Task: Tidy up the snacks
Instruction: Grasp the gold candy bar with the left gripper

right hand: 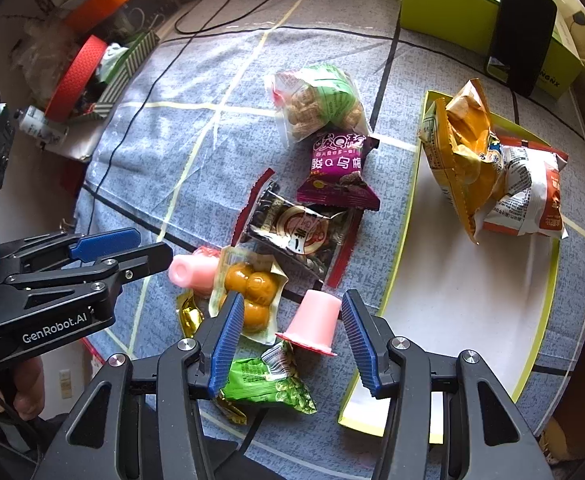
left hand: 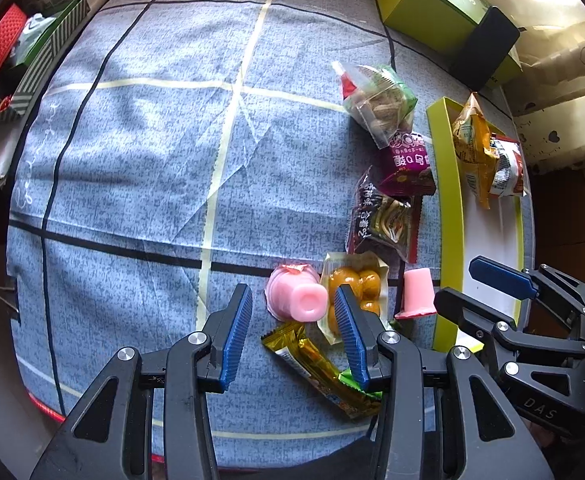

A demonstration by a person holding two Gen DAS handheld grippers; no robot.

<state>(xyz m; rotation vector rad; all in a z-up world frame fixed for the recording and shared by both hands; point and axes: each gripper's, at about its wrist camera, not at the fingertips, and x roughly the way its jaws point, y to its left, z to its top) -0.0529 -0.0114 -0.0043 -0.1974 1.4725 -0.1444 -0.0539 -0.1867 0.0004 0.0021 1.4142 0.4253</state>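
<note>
Two small pink plastic jelly cups lie among the loose snacks on the blue checked cloth: one on its side [left hand: 297, 298] between the spread fingers of the left gripper [left hand: 292, 322], the other standing upside down on its rim [right hand: 313, 326] between the spread fingers of the right gripper [right hand: 290, 342]. Neither gripper pinches anything yet; the ribbed blue pads stand apart from the cups on both sides. Both cups look light, smooth and tapered, so I judge them likely to slide out along the taper toward the narrow end if squeezed there; the safer hold is across the wider body close to the flanged rim, with gentle pressure, since the thin wall and foil seal could buckle or burst. The cup on its side may also roll. Just beside them lies a clear vacuum pack of orange-brown balls [right hand: 252, 292], soft and slippery, best kept clear of the pads. The lime-rimmed white tray [right hand: 452, 300], already holding an orange crinkly bag [right hand: 468, 160], lies close on the right.
</note>
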